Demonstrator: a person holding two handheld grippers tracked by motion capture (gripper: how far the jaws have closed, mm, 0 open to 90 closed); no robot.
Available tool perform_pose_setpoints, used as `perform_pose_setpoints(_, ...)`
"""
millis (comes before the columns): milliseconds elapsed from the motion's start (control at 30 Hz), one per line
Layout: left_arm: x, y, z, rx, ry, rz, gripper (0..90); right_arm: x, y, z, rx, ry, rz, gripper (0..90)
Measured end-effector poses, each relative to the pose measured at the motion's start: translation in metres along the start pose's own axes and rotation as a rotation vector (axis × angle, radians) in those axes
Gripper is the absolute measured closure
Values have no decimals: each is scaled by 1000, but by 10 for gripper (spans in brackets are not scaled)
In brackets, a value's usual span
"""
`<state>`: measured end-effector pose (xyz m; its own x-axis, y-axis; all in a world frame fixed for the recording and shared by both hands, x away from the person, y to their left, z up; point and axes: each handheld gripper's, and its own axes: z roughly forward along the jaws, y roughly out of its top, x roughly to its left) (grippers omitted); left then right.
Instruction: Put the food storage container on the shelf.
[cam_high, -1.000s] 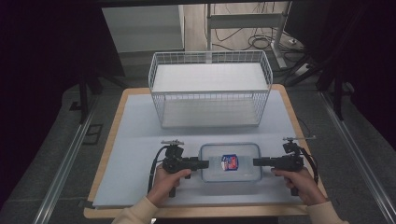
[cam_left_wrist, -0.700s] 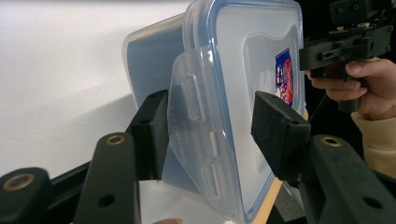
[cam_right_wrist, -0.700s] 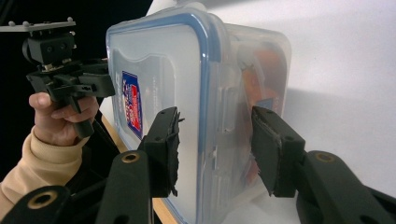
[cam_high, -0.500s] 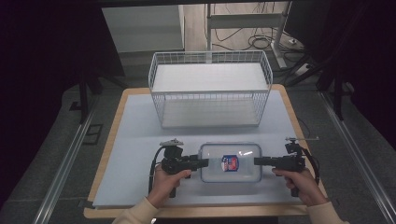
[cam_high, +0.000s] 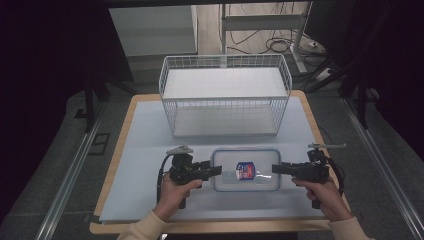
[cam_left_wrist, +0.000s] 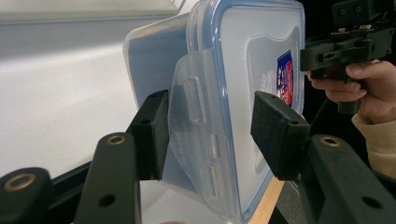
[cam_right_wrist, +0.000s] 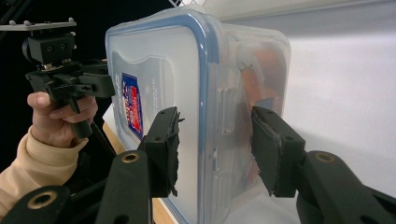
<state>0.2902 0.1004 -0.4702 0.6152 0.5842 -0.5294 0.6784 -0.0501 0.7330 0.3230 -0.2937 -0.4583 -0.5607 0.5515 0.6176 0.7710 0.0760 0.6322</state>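
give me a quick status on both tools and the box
Left tool shut on clear plastic box with blue-rimmed lid, at its side latch. Right tool straddling opposite latch. White wire basket beyond, nothing between.

A clear plastic box (cam_high: 245, 170), closed by a blue-rimmed lid (cam_left_wrist: 261, 51) with a red-and-blue label (cam_high: 244, 170), is being held level near the worktop's (cam_high: 145, 150) front edge, side latches folded down.
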Motion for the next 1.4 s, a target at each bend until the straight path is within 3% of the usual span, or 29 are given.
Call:
perform_pose_setpoints(500,0,14,-13,-22,0,21,485,14,10,0,-48,0,-54,534)
perform_pose_setpoints(967,0,45,-29,-47,14,39,486,25,38,3,-78,13,-91,534)
perform_pose_setpoints(1267,-5,67,-38,-57,37,88,487,31,56,3,-111,30,-113,533)
perform_pose_setpoints(1400,-6,76,-42,-66,44,90,487,32,66,3,-119,39,-126,533)
